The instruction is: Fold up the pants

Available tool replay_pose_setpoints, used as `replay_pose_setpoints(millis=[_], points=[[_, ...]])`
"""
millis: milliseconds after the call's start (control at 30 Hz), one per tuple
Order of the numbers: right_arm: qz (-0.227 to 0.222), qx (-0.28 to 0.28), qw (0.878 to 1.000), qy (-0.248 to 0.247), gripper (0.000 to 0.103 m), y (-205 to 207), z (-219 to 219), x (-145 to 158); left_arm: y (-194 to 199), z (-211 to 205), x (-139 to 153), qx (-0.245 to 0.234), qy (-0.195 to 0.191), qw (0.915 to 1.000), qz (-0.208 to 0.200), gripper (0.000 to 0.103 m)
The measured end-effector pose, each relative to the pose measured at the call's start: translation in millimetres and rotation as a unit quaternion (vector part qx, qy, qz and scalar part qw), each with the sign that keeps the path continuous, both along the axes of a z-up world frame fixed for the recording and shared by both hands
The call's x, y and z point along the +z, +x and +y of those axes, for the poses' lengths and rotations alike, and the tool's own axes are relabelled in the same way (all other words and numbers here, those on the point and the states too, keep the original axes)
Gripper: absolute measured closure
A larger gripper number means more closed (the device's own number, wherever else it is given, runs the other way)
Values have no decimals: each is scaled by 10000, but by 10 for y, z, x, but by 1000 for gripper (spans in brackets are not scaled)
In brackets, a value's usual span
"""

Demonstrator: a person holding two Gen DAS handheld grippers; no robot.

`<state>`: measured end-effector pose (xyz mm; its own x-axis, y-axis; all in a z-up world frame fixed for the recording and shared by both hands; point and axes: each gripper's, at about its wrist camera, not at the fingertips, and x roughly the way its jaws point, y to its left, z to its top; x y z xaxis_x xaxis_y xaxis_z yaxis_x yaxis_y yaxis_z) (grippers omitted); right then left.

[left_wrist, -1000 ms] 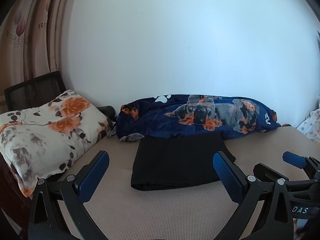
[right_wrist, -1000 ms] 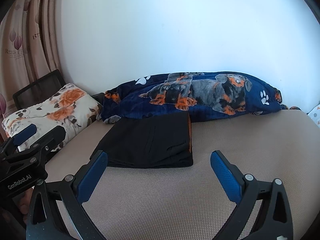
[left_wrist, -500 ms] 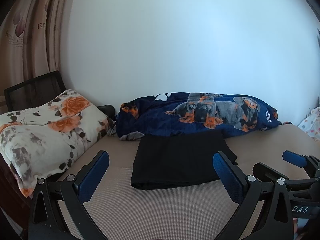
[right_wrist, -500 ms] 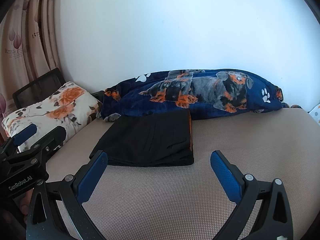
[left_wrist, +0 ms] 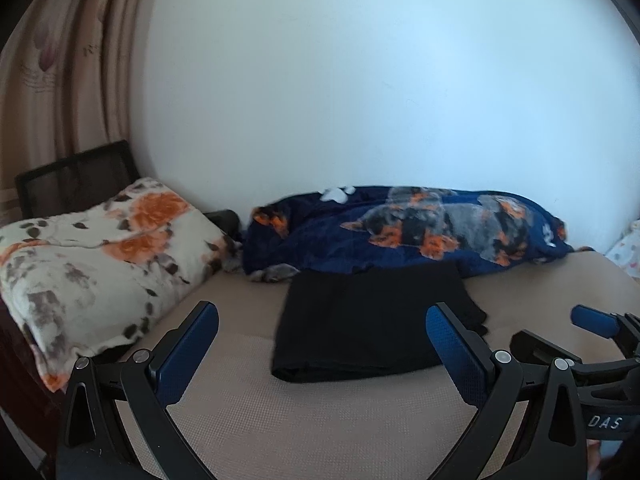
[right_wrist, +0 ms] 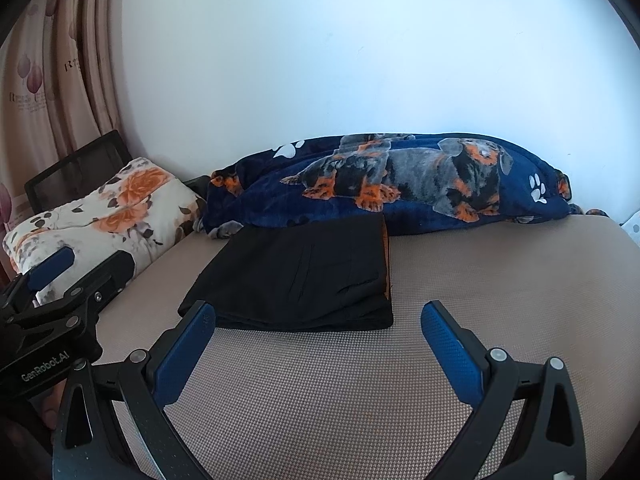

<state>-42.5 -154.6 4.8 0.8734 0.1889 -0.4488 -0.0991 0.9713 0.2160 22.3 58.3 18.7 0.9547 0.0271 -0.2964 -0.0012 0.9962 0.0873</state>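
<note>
Two grippers are hovering over one bed, holding nothing.

One pair of black pants [right_wrist: 300, 276] is lying folded flat on the tan bed [right_wrist: 480, 300], touching one blue dog blanket [right_wrist: 420, 184] at the far side. One flowery blanket [left_wrist: 100, 260] is sitting on the left, apart from the pants. The left gripper [left_wrist: 320, 354] is hanging near the front with its jaws spread wide. The right gripper [right_wrist: 316, 354] is hanging beside it, on the right, jaws spread wide too. One curtain [right_wrist: 52, 80] is hanging far left.
</note>
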Motion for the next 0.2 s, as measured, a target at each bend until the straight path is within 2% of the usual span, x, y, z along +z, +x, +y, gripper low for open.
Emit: replay_pose_setpoints(millis=[200], points=[[42, 213, 9997, -95, 1, 135, 121, 34, 84, 176, -17, 152, -91, 9996, 219, 0]])
